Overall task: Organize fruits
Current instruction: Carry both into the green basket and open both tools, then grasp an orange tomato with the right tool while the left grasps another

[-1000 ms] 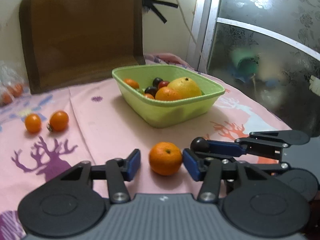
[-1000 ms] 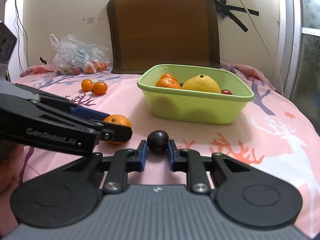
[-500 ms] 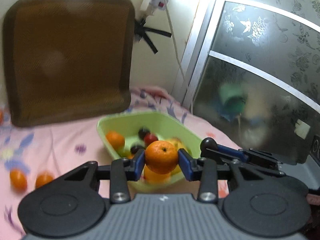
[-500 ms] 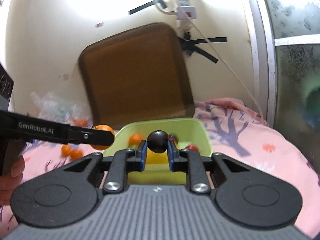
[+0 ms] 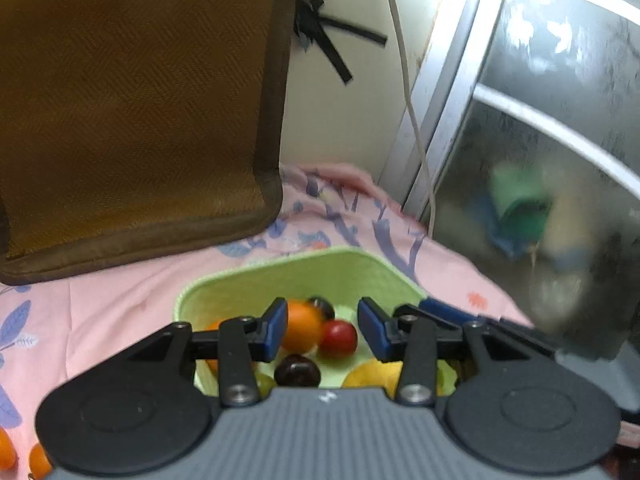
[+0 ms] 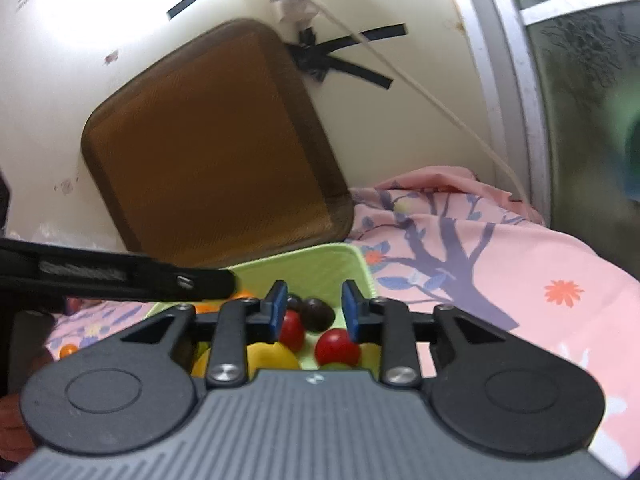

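The green basket (image 5: 280, 268) sits just below and ahead of both grippers. My left gripper (image 5: 323, 330) is open over it. An orange (image 5: 302, 330) lies in the basket close by the left pad, with a red fruit (image 5: 338, 338), a dark plum (image 5: 298, 370) and a yellow fruit (image 5: 374, 374) around it. My right gripper (image 6: 314, 312) is also open above the basket (image 6: 320, 268). A dark plum (image 6: 318, 314) lies in the basket between its pads, with red fruits (image 6: 336, 346) and a yellow fruit (image 6: 268, 354) nearer. The left gripper's arm (image 6: 120, 276) crosses the right wrist view.
A brown cushion (image 5: 132, 120) leans on the wall behind the basket. A frosted glass door (image 5: 540, 160) and a white cable (image 5: 412, 120) stand to the right. Small oranges (image 5: 38, 460) lie on the pink cloth (image 5: 120, 292) at the left.
Both grippers have moved on over the basket and opened. The orange has left the left gripper and the dark plum has left the right gripper; both now lie in the basket.
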A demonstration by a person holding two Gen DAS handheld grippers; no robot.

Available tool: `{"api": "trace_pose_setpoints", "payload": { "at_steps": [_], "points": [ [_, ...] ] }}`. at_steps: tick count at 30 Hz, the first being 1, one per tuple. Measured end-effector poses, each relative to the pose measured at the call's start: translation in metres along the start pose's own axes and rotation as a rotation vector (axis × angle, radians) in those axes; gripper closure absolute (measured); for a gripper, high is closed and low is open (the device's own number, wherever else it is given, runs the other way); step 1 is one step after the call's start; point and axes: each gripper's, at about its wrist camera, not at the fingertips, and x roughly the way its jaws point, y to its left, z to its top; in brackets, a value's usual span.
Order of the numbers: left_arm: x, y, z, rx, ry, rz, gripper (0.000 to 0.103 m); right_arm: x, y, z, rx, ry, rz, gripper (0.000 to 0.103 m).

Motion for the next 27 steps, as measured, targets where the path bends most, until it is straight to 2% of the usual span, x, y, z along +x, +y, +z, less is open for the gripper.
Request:
{"api": "trace_pose_setpoints", "payload": {
  "at_steps": [5, 9, 14, 18, 22, 27],
  "points": [
    [-0.044, 0.023, 0.000, -0.060, -0.107, 0.027, 0.063, -0.008, -0.010, 0.002, 0.076, -0.036, 0.000, 0.071],
    [-0.094, 0.057, -0.015, -0.121, -0.181, 0.115, 0.063, -0.022, -0.002, 0.003, 0.062, -0.068, -0.015, 0.071],
    [-0.137, 0.105, -0.037, -0.204, -0.192, 0.255, 0.063, -0.043, 0.021, 0.004, 0.051, -0.082, 0.046, 0.070],
    [-0.154, 0.136, -0.052, -0.292, -0.192, 0.297, 0.063, -0.056, 0.060, 0.006, -0.039, -0.086, 0.139, 0.070],
    [-0.147, 0.144, -0.060, -0.288, -0.178, 0.292, 0.061, -0.054, 0.107, 0.000, -0.136, -0.026, 0.242, 0.070],
    [-0.130, 0.154, -0.075, -0.322, -0.164, 0.270, 0.059, -0.028, 0.165, -0.032, -0.317, 0.122, 0.293, 0.070]
  ]
}}
